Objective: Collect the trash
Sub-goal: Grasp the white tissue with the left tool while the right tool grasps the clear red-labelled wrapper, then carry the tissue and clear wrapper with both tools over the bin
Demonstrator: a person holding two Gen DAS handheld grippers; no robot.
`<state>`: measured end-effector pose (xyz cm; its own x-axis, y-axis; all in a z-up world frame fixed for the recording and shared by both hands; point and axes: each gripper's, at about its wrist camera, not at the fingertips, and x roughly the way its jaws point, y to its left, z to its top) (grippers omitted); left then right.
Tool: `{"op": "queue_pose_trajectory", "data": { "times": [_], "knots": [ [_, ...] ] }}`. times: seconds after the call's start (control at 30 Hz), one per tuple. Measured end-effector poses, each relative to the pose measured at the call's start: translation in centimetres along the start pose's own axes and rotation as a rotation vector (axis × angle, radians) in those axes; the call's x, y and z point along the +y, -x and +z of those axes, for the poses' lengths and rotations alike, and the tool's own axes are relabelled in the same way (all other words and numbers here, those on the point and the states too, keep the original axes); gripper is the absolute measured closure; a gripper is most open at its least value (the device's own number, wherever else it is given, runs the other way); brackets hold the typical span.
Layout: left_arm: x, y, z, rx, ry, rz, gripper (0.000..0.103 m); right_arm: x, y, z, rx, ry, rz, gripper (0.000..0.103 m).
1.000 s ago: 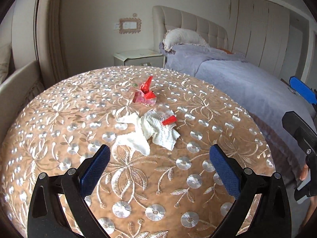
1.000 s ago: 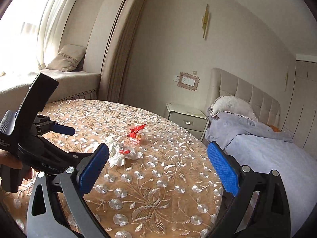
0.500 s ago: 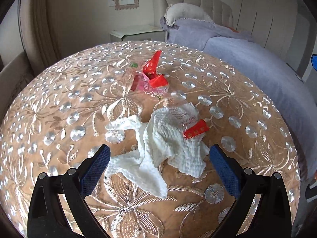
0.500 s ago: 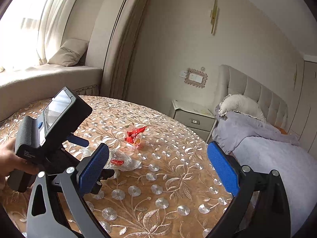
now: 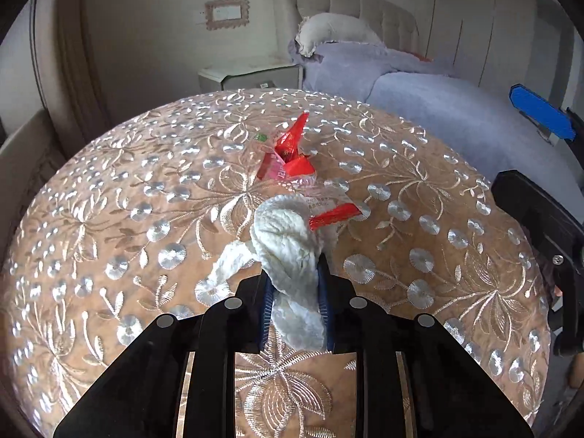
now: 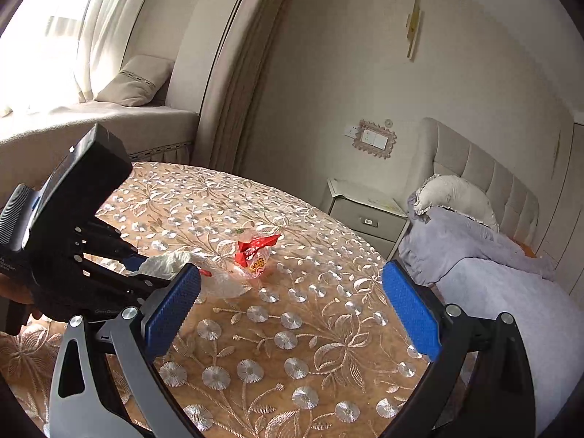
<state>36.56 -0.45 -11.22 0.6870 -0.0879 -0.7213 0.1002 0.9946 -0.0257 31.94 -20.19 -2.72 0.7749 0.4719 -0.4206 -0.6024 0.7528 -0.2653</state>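
Since half a second ago, left tool (image 5: 295, 295) closed onto white tissue (image 5: 288, 248).
Tissue gripped above bench (image 5: 109, 219); red wrapper (image 5: 288, 157) lies beyond. Right tool (image 6: 292, 310) wide, holding nothing.

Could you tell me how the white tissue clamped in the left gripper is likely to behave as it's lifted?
The white tissue, pinched by the left gripper, bunches and trails, so it will probably hang floppy. It looks thin, likely very light. The red strip lying against it might drag along or fall off.
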Motion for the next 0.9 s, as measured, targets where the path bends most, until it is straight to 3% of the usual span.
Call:
{"op": "queue_pose_trajectory", "data": {
  "times": [0.27, 0.53, 0.6, 0.63, 0.73, 0.9],
  "knots": [
    [2.3, 4.4, -0.1, -0.084, 0.004, 0.049, 0.082, 1.4, -8.1, 2.0, 0.13, -0.006, 0.151, 0.004],
    [4.2, 5.6, -1.5, -0.076, 0.023, 0.048, 0.082, 4.1, -15.1, 3.1, 0.299, -0.061, 0.331, 0.005],
    [4.5, 5.7, -2.0, -0.073, 0.026, 0.055, 0.082, 5.0, -16.4, 3.0, 0.352, -0.054, 0.362, 0.039],
    [4.8, 5.9, -2.2, -0.074, 0.032, 0.055, 0.082, 5.4, -17.0, 3.0, 0.391, -0.051, 0.359, 0.062],
    [5.2, 6.6, -2.5, -0.084, 0.047, 0.055, 0.082, 6.1, -17.0, 2.9, 0.414, -0.038, 0.355, 0.076],
    [5.5, 8.7, -2.9, -0.119, 0.062, 0.049, 0.082, 5.6, -12.6, 4.0, 0.318, -0.012, 0.301, 0.081]
  ]
}}
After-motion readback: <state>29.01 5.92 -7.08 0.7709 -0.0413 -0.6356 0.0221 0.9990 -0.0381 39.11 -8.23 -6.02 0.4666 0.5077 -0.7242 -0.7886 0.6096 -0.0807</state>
